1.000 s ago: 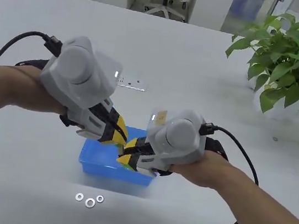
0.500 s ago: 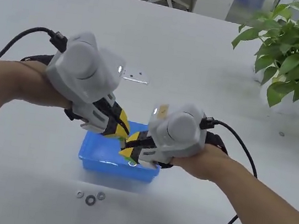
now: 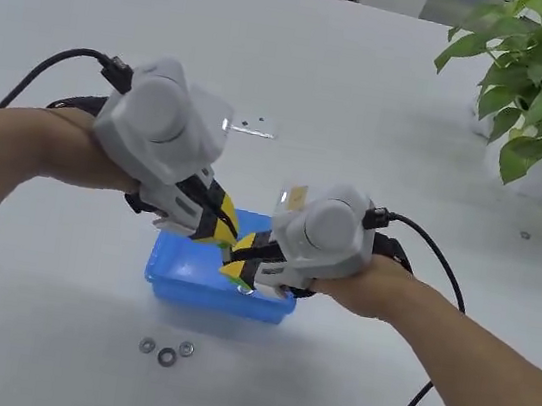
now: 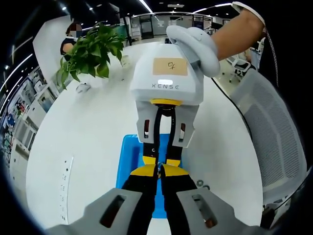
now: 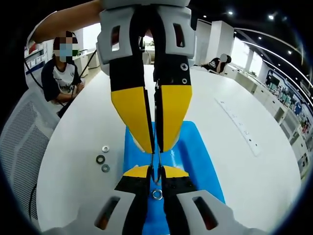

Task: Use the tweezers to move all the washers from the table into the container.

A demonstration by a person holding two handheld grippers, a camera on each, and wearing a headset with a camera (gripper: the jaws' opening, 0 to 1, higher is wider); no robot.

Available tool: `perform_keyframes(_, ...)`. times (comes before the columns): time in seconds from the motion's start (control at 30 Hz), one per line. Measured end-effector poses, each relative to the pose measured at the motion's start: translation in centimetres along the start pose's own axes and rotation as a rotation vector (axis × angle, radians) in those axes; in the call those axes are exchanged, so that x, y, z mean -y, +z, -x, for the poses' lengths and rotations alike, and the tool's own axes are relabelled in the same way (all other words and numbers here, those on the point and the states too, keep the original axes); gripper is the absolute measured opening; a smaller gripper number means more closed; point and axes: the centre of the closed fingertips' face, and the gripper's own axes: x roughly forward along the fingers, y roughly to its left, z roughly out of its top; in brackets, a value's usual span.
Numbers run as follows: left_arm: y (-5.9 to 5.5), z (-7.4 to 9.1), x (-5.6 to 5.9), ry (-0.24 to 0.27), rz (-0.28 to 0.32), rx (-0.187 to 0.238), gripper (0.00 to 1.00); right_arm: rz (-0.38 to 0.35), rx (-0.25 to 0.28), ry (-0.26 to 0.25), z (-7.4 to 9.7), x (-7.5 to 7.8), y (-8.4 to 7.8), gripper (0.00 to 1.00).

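We log left gripper [image 3: 215, 228] and right gripper [image 3: 239, 271] tip to tip over blue container [image 3: 188, 287], toward its right end. Both jaw pairs narrow, each pinched on thin tweezers [image 5: 155, 161] running between them. Single washer [image 5: 157, 194] seen in gap of right gripper's jaws, against blue of container. We cannot tell whether tweezers hold it or it lies inside. Three washers [image 3: 166, 352] clustered on white table [image 3: 367, 95] just in front of container, not touching it. Potted plant [image 3: 541, 79] at far right.
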Motion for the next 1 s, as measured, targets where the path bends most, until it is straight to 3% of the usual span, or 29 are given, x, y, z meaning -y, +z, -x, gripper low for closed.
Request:
perform_keyframes(0.4,-0.67,-0.66,-0.14,-0.005,0.006,-0.007,0.06,0.002,-0.012,0.012,-0.56,0.13,-0.81,0.1)
perform_keyframes(1.0,-0.68,-0.66,-0.03,-0.003,-0.002,-0.015,0.06,0.009,-0.016,0.009,-0.42,0.08,-0.85,0.11)
